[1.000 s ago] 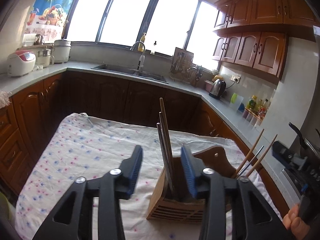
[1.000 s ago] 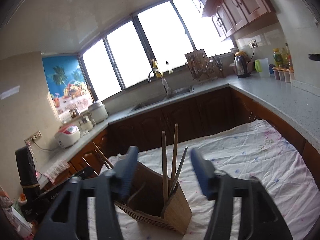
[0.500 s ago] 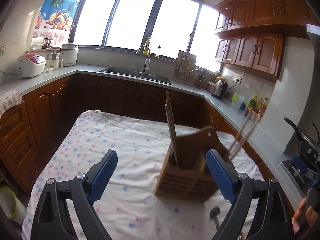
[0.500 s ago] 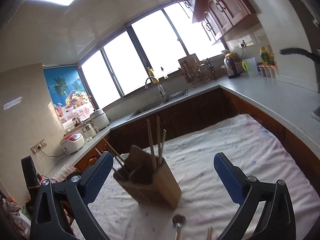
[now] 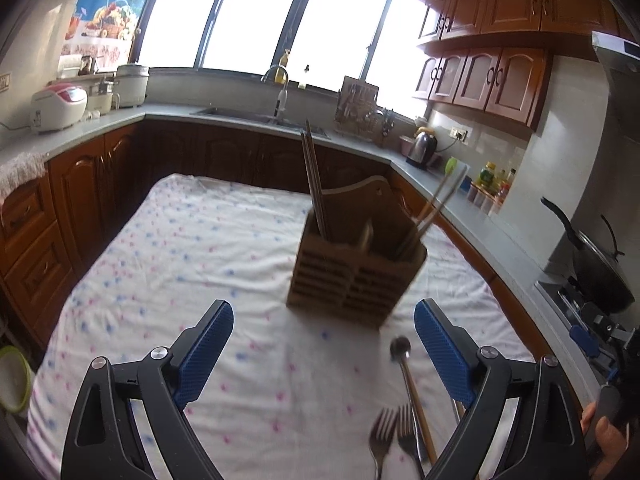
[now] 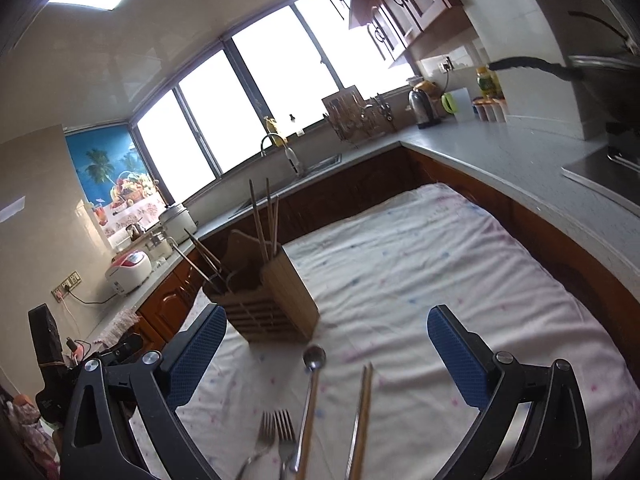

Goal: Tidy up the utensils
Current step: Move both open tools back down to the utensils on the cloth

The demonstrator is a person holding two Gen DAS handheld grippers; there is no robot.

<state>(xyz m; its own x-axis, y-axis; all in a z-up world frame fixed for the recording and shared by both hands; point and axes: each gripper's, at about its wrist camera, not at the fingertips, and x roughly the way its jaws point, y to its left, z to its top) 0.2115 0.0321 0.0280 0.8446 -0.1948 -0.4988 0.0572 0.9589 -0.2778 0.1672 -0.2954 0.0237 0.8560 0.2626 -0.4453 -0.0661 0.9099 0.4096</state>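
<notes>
A slatted wooden utensil holder (image 5: 356, 276) (image 6: 276, 300) stands upright on the flowered tablecloth (image 5: 180, 264), with chopsticks (image 5: 314, 184) and other long utensils in its compartments. Nearer to me lie a spoon (image 5: 401, 350) (image 6: 314, 357), two forks (image 5: 380, 436) (image 6: 276, 428) and a pair of chopsticks (image 6: 362, 412), all loose on the cloth. My left gripper (image 5: 322, 316) hangs open, short of the holder, nothing between its blue pads. My right gripper (image 6: 327, 318) is open wide over the spoon and chopsticks, touching neither.
Dark wooden cabinets and a grey counter (image 6: 500, 152) wrap around the table on three sides. A wok (image 5: 600, 276) sits on the stove at the right, a kettle (image 5: 422, 148) and sink (image 5: 256, 114) behind. A person's hand (image 5: 600, 438) shows at lower right.
Both grippers have drawn back from the holder and opened from half-closed to wide. The spoon, forks and loose chopsticks have come into view in front of the holder.
</notes>
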